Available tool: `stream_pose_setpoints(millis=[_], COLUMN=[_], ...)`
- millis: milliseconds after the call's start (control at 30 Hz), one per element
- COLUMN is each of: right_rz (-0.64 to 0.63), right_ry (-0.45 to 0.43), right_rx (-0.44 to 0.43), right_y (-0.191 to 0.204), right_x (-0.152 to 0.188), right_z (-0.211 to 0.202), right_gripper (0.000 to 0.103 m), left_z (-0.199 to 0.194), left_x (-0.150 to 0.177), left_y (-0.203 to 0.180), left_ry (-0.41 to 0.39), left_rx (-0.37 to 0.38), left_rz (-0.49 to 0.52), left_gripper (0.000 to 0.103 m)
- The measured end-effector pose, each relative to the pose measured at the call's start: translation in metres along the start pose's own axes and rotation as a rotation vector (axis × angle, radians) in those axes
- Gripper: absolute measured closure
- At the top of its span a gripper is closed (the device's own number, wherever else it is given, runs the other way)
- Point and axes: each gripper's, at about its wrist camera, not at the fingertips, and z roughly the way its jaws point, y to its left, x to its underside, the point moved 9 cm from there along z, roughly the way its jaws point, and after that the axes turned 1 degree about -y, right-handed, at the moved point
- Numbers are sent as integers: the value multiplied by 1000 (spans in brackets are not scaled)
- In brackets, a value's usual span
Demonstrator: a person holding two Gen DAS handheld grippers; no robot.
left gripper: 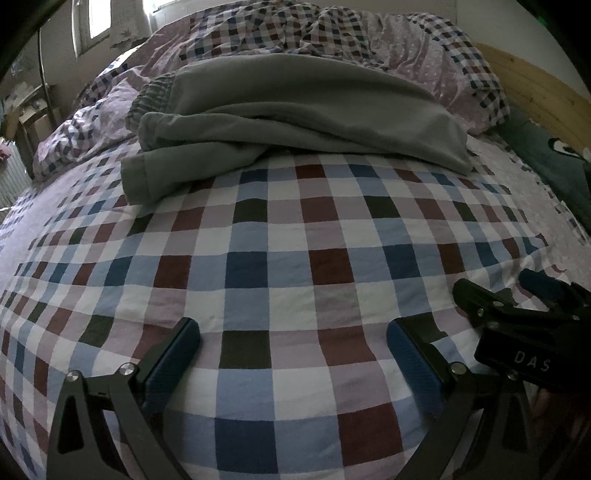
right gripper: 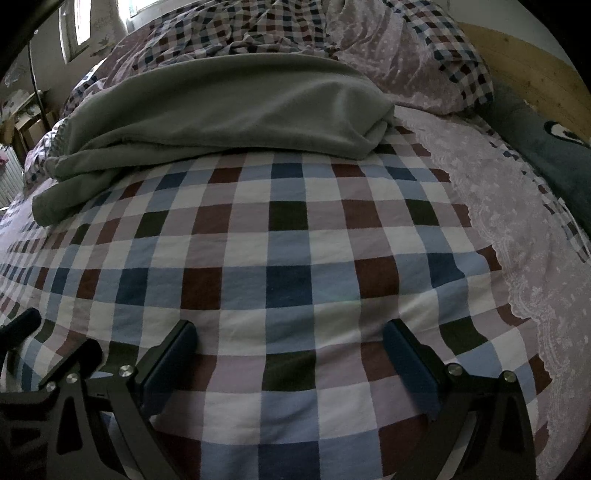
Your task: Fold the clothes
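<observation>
Grey pants lie folded in a loose heap on the checked bedsheet, elastic waistband to the left. The same grey pants fill the upper middle of the right wrist view. My left gripper hovers low over the sheet, well short of the pants, open with nothing between its blue-padded fingers. My right gripper is likewise open and empty above the bedsheet. The right gripper also shows at the right edge of the left wrist view; the left gripper's black frame shows at the left edge of the right view.
A rumpled checked and dotted duvet is bunched behind the pants. A wooden bed frame and a dark teal cushion run along the right. White lace trim edges the sheet at right. A window and furniture sit far left.
</observation>
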Motion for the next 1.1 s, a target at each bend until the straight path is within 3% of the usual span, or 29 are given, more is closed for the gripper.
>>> stream_pose_setpoints(millis=[1100], right_rz=[-17], right_ry=[-1], right_rx=[12], right_y=[1], right_x=[1], right_z=[0], right_gripper=[0], left_z=[3], left_x=[-2], left_y=[-3], left_ry=[-2], left_rx=[-11], left_rz=[10], left_gripper=[0])
